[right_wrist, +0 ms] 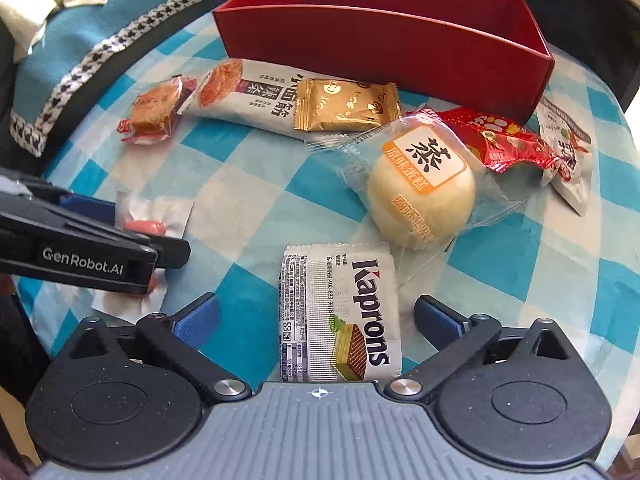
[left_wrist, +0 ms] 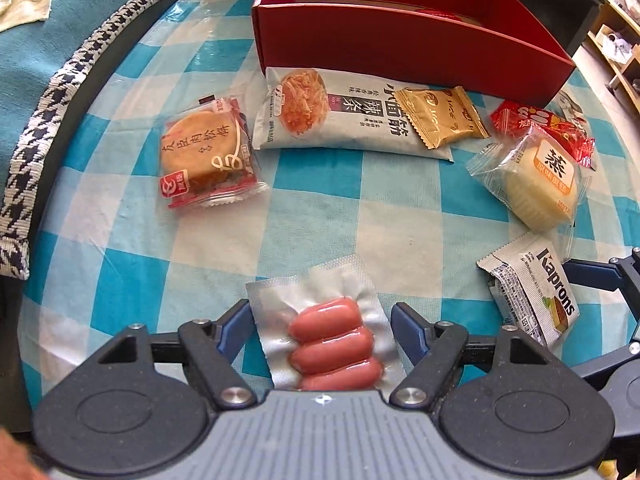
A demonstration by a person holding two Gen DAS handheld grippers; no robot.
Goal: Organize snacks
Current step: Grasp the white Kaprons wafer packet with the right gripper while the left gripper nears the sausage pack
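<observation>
A vacuum pack of pink sausages point(left_wrist: 334, 342) lies on the checked cloth between the spread blue fingers of my left gripper point(left_wrist: 320, 316), which is open and clear of the pack. A white Kaprons wafer packet point(right_wrist: 340, 316) lies flat between the wide-apart fingers of my right gripper point(right_wrist: 316, 312); its pads do not touch it. The Kaprons packet point(left_wrist: 532, 292) also shows at the right of the left wrist view. An open red box point(left_wrist: 400, 28) stands at the back of the table.
Between box and grippers lie a round pastry pack point(left_wrist: 208, 152), a long white snack bag point(left_wrist: 340, 116), a gold wrapper point(left_wrist: 440, 116), a steamed cake point(right_wrist: 424, 188) and a red packet point(right_wrist: 500, 140). A teal cushion point(right_wrist: 100, 40) borders the left side.
</observation>
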